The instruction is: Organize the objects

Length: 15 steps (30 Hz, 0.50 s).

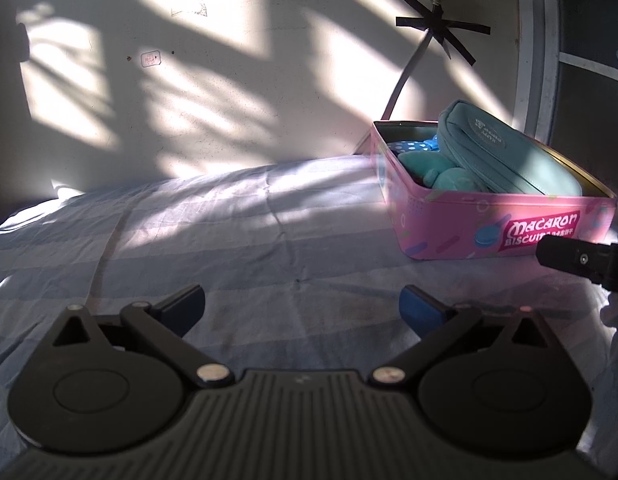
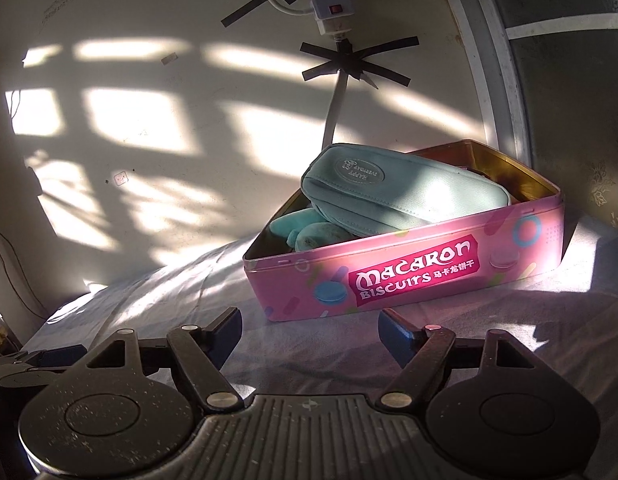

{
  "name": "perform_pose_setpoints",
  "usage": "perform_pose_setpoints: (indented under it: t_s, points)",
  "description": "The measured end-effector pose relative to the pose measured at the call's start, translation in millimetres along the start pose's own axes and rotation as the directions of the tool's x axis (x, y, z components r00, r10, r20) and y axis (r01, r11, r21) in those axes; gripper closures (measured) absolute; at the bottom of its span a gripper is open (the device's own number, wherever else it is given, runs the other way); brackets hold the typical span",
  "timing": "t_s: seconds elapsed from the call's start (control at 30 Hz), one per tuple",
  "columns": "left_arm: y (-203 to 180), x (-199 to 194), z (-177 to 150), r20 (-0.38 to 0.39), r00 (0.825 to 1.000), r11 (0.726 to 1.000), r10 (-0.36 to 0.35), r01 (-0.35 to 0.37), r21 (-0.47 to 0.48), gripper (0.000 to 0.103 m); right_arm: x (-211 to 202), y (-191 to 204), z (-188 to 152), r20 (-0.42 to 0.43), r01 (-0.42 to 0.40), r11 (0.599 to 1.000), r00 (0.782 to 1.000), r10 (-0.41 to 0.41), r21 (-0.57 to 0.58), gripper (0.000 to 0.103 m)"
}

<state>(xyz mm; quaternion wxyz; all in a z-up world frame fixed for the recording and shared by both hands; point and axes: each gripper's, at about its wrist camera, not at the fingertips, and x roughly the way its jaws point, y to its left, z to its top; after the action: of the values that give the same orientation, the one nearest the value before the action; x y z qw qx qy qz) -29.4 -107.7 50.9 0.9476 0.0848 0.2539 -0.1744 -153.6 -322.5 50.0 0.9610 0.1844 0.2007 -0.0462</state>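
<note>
A pink Macaron Biscuits tin (image 1: 505,220) stands open on the bed at the right; it also shows in the right wrist view (image 2: 409,276). A teal pencil case (image 1: 505,156) (image 2: 405,196) lies slanted inside, resting on a teal plush toy (image 1: 441,172) (image 2: 305,228). A blue dotted item (image 1: 409,146) lies at the tin's back. My left gripper (image 1: 303,304) is open and empty above the sheet, left of the tin. My right gripper (image 2: 311,330) is open and empty just in front of the tin; part of it shows at the right edge of the left wrist view (image 1: 581,262).
The bed has a blue striped sheet (image 1: 229,232). A wall (image 1: 189,100) rises behind it with a power strip (image 2: 329,4) and a cable taped on with black tape (image 2: 349,60). A window frame (image 2: 489,60) stands at the right. The left gripper's body (image 2: 29,364) shows at lower left.
</note>
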Motion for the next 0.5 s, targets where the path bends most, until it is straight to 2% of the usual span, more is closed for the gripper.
perform_pose_setpoints:
  t_s: [0.17, 0.5]
  points:
    - [-5, -6, -1, 0.042, 0.999, 0.999, 0.027, -0.028, 0.022, 0.0, 0, -3, -1, -0.003, -0.002, 1.0, 1.0, 0.002, 0.008, 0.027]
    - [-14, -3, -3, -0.028, 1.0, 0.999, -0.001, 0.003, 0.052, 0.0, -2, -2, -2, 0.003, 0.002, 1.0, 1.0, -0.002, 0.009, 0.027]
